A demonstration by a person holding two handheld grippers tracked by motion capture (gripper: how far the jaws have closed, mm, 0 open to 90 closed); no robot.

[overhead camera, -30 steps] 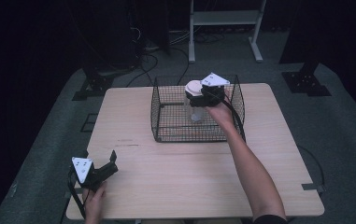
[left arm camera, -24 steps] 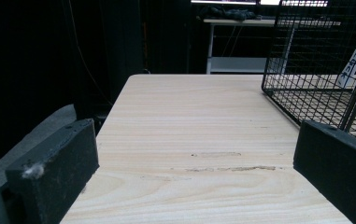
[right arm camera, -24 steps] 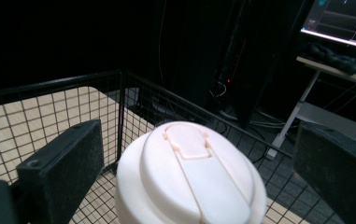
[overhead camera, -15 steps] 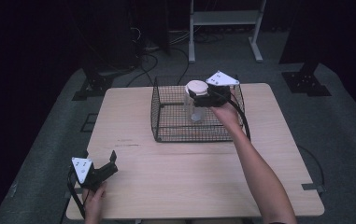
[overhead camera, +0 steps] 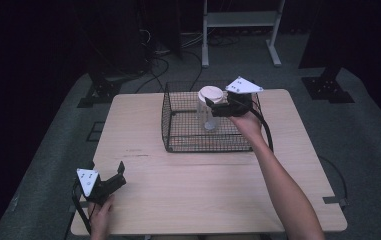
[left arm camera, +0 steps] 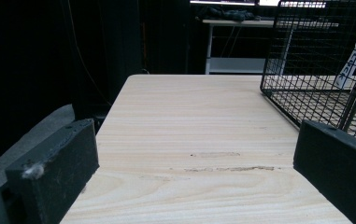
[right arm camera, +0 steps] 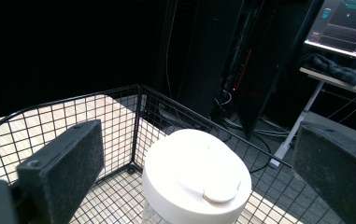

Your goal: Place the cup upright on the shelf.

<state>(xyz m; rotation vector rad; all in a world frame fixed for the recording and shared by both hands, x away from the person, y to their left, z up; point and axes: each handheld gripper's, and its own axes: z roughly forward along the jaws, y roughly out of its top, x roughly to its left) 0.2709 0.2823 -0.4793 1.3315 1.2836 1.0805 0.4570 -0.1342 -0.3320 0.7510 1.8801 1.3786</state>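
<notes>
2 grippers in play, only 1 working. Table (overhead camera: 178, 200): light wood, bare apart from the basket. Black wire basket (overhead camera: 178, 142) sits at the far edge, a little right of centre, open top, so things go in or out from above only.

Jar (overhead camera: 209, 107): clear body, white lid (right arm camera: 196, 177), standing upright inside the basket, toward its far right corner. Can't tell whether its base is on the mesh floor or just above it.

Right gripper (overhead camera: 218, 106): held over the basket's right side, arm reaching in from the near right. Its own view shows both jaws spread wide with the lid between and below them, not touching either pad. So it has hold of nothing. My read: it's lined up above the lid because the wire walls block any side approach; whether it's coming in for a grab or backing off after a drop, these frames don't say.

Left gripper (overhead camera: 119, 175): parked at the near left corner of the table, resting low, jaws wide apart, nothing between them but bare wood. Points toward the basket, well apart from it. Looks idle, kept out of the right arm's path.

Risk: tall narrow jar, a jaw clipping the lid could tip it against the wire.
</notes>
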